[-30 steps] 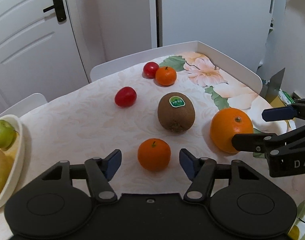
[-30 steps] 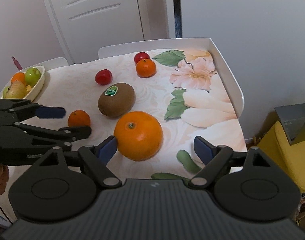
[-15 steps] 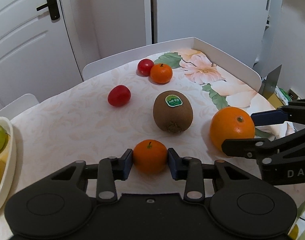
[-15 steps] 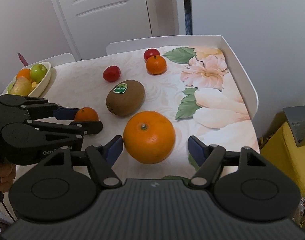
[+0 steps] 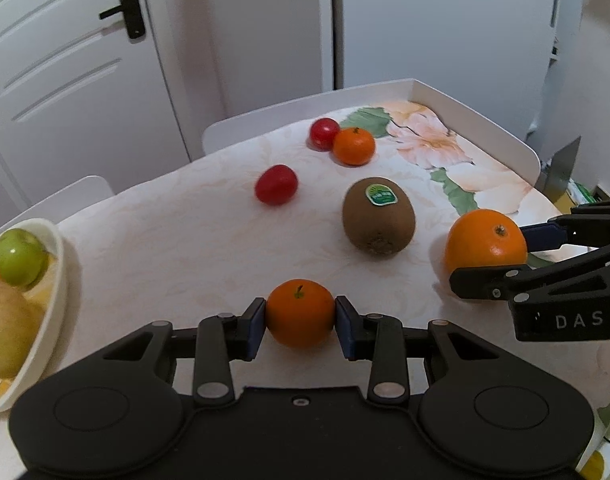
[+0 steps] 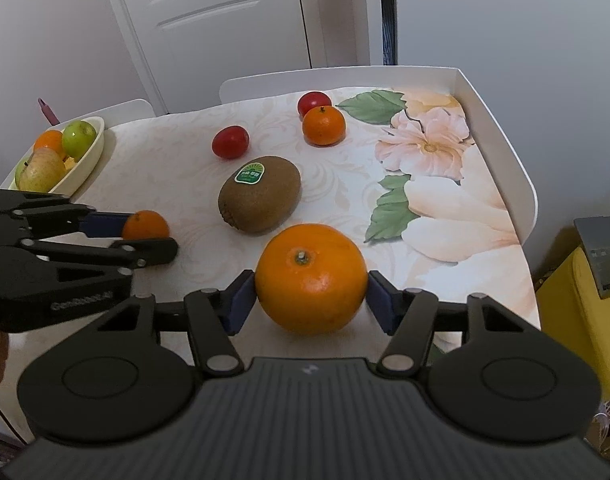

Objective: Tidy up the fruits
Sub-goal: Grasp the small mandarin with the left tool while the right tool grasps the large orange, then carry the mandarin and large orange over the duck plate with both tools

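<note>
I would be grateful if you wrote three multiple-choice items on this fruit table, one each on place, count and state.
1. Where is the green apple?
A. in the bowl
B. beside the kiwi
C. on the floor

2. How many red tomatoes lie on the table?
A. one
B. two
C. four

3. What does the left gripper hold?
A. the kiwi
B. nothing
C. a small mandarin

Answers:
1. A: the apple sits among other fruit in the white bowl at the table's left edge.
2. B: one tomato lies alone, another tomato behind a far mandarin.
3. C: its fingers press the mandarin's sides.
</note>
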The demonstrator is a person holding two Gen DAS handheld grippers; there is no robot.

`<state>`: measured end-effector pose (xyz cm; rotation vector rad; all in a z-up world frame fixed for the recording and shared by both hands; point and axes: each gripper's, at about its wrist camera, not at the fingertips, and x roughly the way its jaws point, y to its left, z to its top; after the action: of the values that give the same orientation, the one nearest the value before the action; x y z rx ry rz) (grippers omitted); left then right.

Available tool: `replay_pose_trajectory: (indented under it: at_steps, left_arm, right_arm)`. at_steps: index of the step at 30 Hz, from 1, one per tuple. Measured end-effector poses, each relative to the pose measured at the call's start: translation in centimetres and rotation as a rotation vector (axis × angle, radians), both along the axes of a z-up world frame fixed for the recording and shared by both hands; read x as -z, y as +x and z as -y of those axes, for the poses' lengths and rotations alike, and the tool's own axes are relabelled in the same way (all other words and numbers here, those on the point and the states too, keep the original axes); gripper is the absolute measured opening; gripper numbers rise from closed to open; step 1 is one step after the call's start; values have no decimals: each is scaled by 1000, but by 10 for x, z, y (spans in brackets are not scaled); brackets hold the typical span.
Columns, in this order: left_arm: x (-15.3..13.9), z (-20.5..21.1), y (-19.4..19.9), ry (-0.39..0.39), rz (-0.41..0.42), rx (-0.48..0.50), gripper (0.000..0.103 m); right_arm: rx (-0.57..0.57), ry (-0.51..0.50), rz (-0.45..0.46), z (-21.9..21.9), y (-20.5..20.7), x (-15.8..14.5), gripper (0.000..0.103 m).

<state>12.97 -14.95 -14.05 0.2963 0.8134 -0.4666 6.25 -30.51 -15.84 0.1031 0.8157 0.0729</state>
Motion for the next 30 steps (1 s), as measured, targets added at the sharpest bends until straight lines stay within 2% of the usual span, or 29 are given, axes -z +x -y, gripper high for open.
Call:
replay_pose_trajectory:
  at_steps: [10,17,30]
  left_arm:
    - [-19,-20,-18,-30,32,-76,40]
    - [-45,-44,-32,-57,73,-162,40]
    - [-98,-101,-46,-77,145,-333,40]
  right_arm:
    - [-3,-11,12,-3,-4,-10,74]
    - [-24,-9,54,-15,-10,-39,74]
    - [-168,-2,105,-70,-6,-95,74]
